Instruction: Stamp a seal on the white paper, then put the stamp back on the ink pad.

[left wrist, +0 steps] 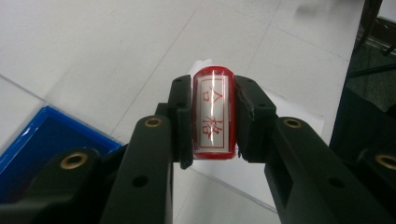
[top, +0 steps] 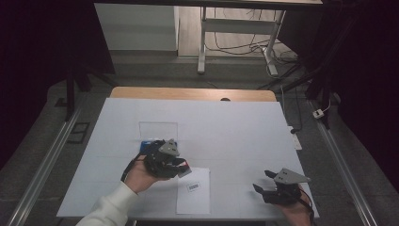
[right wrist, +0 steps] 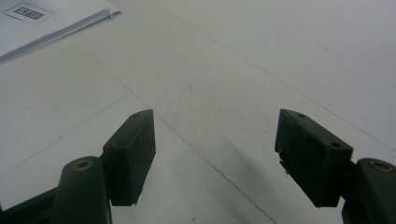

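Two black fingers of the left gripper [left wrist: 214, 119] clamped a small, light, rigid red plastic stamp [left wrist: 214, 114] by its slippery sides; the right gripper [right wrist: 215, 154] stood apart.

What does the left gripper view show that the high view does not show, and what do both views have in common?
The left gripper view alone shows the red characters on the face of the red stamp, clamped between the two black jaws of the left gripper. The high view alone shows the right gripper, jaws apart and empty, and the printed label on the sheet of paper. Both share the white table, the blue tray and that sheet.
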A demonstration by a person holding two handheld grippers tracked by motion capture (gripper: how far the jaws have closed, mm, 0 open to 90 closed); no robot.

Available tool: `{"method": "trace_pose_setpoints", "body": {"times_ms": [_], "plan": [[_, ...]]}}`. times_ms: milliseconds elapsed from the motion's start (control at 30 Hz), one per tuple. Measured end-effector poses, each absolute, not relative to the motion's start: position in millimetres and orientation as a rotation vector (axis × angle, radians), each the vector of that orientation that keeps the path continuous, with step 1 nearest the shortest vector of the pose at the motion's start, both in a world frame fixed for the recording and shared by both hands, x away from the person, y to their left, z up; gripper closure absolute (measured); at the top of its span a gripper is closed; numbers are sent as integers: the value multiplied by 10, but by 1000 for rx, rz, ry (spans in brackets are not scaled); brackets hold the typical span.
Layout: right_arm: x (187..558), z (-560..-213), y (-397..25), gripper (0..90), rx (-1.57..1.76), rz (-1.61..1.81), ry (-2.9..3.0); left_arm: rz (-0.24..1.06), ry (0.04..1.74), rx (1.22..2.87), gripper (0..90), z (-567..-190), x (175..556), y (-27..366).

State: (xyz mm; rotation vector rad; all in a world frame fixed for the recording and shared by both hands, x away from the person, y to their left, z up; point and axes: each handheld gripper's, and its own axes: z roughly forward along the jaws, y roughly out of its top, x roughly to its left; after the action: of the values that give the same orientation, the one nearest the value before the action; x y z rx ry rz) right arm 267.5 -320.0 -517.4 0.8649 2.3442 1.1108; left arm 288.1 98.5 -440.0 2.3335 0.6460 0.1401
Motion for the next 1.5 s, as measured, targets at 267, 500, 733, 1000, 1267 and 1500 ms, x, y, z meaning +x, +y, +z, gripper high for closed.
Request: {"method": "trace_pose_setpoints", "body": {"times_ms": [267, 500, 733, 1000, 1267, 1500], "plan": [[2672, -5173, -3198, 285, 864, 1111, 2345, 166, 707, 2299, 697, -4382, 2933, 1150], [2680, -5182, -3202, 285, 864, 1107, 2346, 180, 763, 2271, 697, -4379, 3016, 1318], [2671, -5172, -3208, 284, 859, 1112, 2344, 210, 833, 2255, 697, -4382, 3100, 1511], [2667, -5167, -3202, 284, 858, 1114, 2345, 252, 917, 2228, 697, -4419, 3217, 1717], [2669, -5162, -3187, 284, 856, 1128, 2352, 269, 961, 2224, 697, -4486, 3314, 1794], [2679, -5177, -3166, 284, 835, 1117, 2367, 273, 987, 2255, 697, -4583, 3435, 1776]]}}
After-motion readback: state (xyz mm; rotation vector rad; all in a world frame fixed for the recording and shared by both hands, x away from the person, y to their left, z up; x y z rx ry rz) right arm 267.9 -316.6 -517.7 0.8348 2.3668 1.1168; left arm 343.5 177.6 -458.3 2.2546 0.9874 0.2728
